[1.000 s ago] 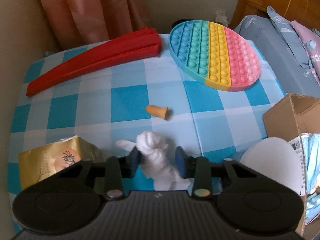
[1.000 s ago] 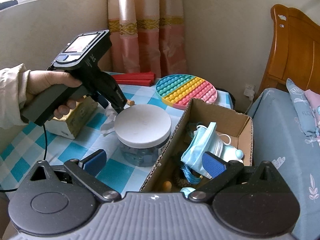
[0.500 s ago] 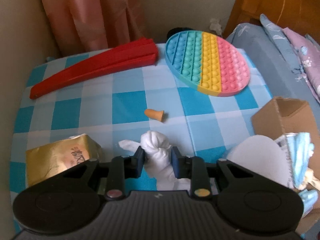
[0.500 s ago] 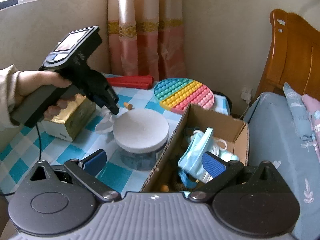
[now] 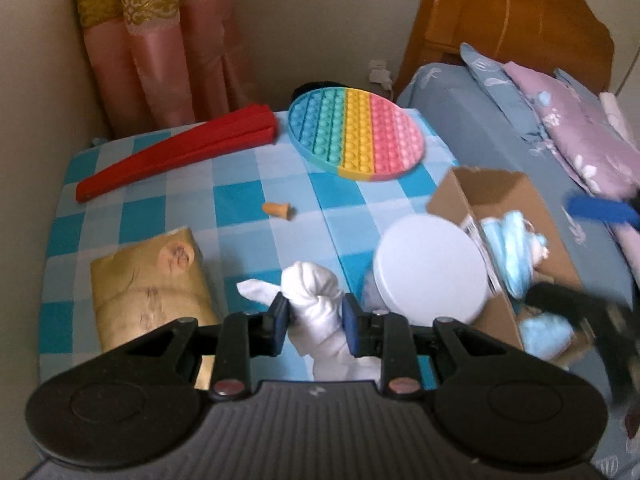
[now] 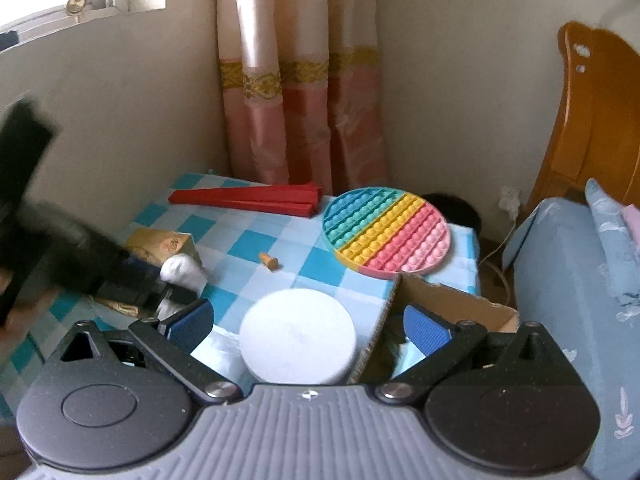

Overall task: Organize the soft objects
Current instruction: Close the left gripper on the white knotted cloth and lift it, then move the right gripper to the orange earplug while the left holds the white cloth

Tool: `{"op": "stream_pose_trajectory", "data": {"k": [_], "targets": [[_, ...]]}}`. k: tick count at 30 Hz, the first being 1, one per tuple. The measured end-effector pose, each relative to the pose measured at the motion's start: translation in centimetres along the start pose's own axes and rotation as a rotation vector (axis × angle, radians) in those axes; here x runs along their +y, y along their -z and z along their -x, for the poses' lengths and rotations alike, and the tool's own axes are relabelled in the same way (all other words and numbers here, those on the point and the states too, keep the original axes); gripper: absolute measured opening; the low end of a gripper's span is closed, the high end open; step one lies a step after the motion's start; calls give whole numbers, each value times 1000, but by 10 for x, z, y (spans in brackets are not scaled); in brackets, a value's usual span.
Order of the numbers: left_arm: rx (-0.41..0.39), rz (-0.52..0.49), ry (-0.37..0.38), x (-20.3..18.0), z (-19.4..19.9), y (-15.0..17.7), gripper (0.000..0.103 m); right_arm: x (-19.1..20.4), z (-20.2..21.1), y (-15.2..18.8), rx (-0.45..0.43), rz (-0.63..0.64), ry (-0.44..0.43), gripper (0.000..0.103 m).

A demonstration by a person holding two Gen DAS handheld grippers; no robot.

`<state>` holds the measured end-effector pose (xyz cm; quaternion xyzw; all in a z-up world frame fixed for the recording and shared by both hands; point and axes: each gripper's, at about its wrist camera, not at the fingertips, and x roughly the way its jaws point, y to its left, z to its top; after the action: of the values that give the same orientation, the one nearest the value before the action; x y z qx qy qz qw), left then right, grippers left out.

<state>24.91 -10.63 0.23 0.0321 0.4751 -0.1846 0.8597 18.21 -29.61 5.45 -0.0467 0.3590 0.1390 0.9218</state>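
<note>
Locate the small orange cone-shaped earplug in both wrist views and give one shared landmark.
Left wrist: small orange cone-shaped earplug at centre, on the checked cloth.
Right wrist: same earplug, left of centre.
Shared landmark: round rainbow pop-it mat, up and right of it in both.

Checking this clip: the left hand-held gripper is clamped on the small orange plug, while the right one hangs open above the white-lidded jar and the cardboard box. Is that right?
Not quite. The left hand-held gripper is clamped on the white knotted cloth, as the left wrist view shows; the small orange plug lies untouched on the checked tablecloth. The rest holds: the right hand-held gripper is open above the white-lidded jar and cardboard box.
</note>
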Motion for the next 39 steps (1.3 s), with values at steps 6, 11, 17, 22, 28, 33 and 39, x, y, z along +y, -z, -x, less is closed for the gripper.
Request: {"op": "stream_pose_trajectory", "data": {"k": [6, 11, 17, 22, 28, 33, 39], "targets": [[-7, -26, 0, 1, 22, 23, 27, 13, -29, -30, 77, -40, 2, 100], [-46, -48, 2, -6, 32, 33, 27, 28, -61, -53, 155, -55, 7, 89], [-47, 25, -19, 12, 36, 59, 27, 40, -109, -72, 264, -86, -29, 80], [-52, 77, -36, 24, 42, 79, 27, 48, -153, -81, 348, -128, -54, 72], [-72, 129, -32, 31, 49, 91, 28, 53, -205, -84, 424, -179, -47, 63], [-73, 128, -47, 33, 44, 95, 28, 51, -237, -83, 471, -229, -15, 54], [-89, 127, -65, 39, 44, 95, 28, 51, -257, -82, 501, -265, 35, 51]]}}
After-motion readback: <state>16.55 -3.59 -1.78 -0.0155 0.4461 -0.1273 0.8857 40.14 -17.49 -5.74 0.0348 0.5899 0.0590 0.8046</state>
